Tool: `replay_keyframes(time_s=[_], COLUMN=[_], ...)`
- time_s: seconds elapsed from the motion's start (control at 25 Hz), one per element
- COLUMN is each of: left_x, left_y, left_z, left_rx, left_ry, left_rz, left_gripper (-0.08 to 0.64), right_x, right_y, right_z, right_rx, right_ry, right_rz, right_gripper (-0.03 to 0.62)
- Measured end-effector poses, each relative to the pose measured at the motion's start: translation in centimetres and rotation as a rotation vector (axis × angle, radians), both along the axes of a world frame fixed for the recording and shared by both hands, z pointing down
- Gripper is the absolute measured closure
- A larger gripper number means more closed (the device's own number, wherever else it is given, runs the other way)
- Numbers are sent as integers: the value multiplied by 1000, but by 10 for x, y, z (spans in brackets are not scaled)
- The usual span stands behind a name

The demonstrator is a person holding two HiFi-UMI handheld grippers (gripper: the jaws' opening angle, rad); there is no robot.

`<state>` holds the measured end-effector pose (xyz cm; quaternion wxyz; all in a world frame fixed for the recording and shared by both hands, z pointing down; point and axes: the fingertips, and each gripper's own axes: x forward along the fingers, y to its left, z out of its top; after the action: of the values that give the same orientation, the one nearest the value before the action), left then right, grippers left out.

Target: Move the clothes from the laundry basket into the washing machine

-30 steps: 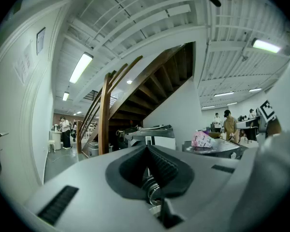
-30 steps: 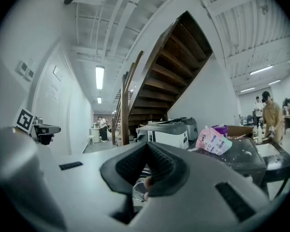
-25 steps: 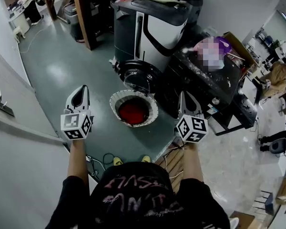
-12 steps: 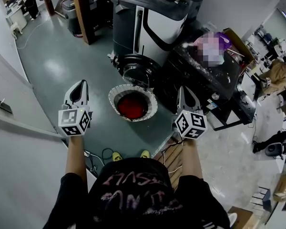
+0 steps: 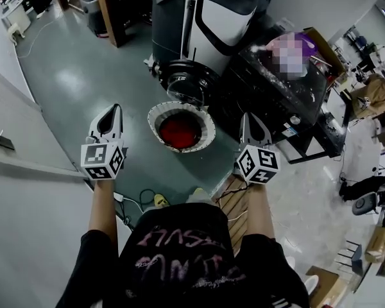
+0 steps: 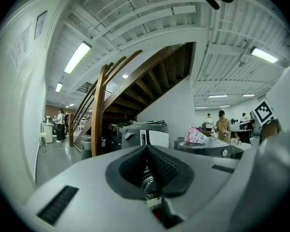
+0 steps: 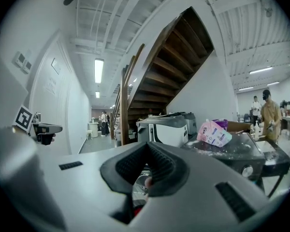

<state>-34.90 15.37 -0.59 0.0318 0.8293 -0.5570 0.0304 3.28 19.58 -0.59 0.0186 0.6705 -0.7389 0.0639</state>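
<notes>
A white laundry basket (image 5: 205, 124) stands on the green floor with red clothes (image 5: 179, 132) inside. Just behind it is the washing machine (image 5: 218, 34), its round front door (image 5: 191, 87) open toward the basket. My left gripper (image 5: 115, 109) hovers left of the basket, shut and empty. To the basket's right my right gripper (image 5: 246, 117) is held at about the same height, also shut with nothing in it. In the left gripper view the closed left gripper (image 6: 147, 150) points level toward the machine (image 6: 150, 135). The right gripper (image 7: 147, 148) does the same in its view.
A black worktable (image 5: 308, 117) with a pink pack on it stands right of the machine. A wooden stair post (image 5: 109, 11) rises at the back left. A white wall ledge (image 5: 32, 169) runs along the left. Cables (image 5: 141, 204) lie near my feet. People sit at the far right.
The basket and machine sit a little higher in the head view. My right gripper has dipped slightly toward the floor. Both grippers remain shut and empty.
</notes>
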Motion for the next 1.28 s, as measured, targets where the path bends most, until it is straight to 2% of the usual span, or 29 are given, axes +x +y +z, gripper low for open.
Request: replay_keyframes(time_s=[0.24,0.44,0.68,0.8,0.88,0.96,1.04,1.12,1.28], left_x=[15,49,78,81,79,78,77,78,81], left_y=[-25,-55,-87,-94,-98,-102,-104,-105,-103], left_z=[15,26,28,31,30,27,25,24,25], left_rx=[-37,-53,-65,-70,-70,-71,-76,-73,-66], left_ry=[-8,-41,-32,-24,-18,-8,5,10,-1], left_rz=[15,17,-13,-27,-40,-40,-32,-24,-8], left_gripper=[549,549,549,549,540,489,389,325,231], right_x=[5,32,61,64,61,58,56,55,54], right_y=[-24,-58,-99,-109,-112,-113,-112,-110,-105], right_z=[14,28,38,40,37,32,30,30,31], right_rx=[-12,-24,-49,-47,-38,-27,-21,-20,-20], right_ry=[-24,-61,-75,-86,-93,-93,-93,-95,-96], right_rz=[9,3,-23,-35,-52,-65,-68,-73,-81], right_gripper=[588,588,588,542,468,409,366,322,255])
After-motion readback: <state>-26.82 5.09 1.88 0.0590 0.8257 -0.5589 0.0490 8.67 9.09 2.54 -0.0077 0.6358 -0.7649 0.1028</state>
